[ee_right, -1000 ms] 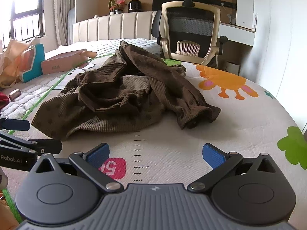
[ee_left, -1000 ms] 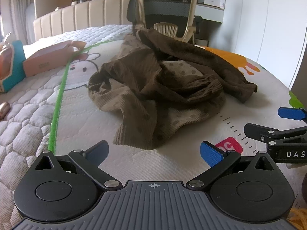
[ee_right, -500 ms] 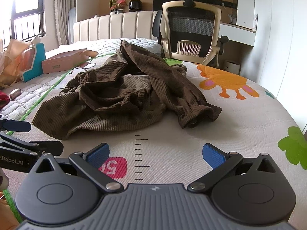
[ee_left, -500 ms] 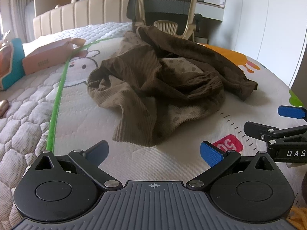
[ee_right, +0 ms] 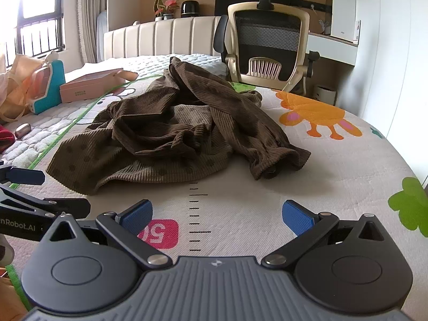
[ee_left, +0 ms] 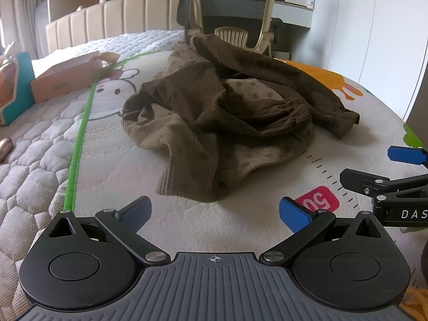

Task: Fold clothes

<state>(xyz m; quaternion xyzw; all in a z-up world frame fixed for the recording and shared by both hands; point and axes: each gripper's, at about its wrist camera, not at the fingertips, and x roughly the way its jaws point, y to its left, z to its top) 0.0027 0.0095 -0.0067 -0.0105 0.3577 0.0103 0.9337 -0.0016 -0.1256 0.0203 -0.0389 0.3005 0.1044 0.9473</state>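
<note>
1. One brown corduroy garment (ee_left: 222, 123) is lying crumpled in a heap on the bed (ee_left: 240, 214), sleeves and hem bunched over each other, so it's not sitting folded right now.
2. Left tool (ee_left: 214, 210) is hovering just short of the near hem, fingers spread wide, gripping nothing.
3. Right tool (ee_right: 216, 214) is doing the same, wide open and empty, near the cuff side.
4. Flattening and all folds are looking like they're still to do; possibly a hoodie, hard to tell.
</note>
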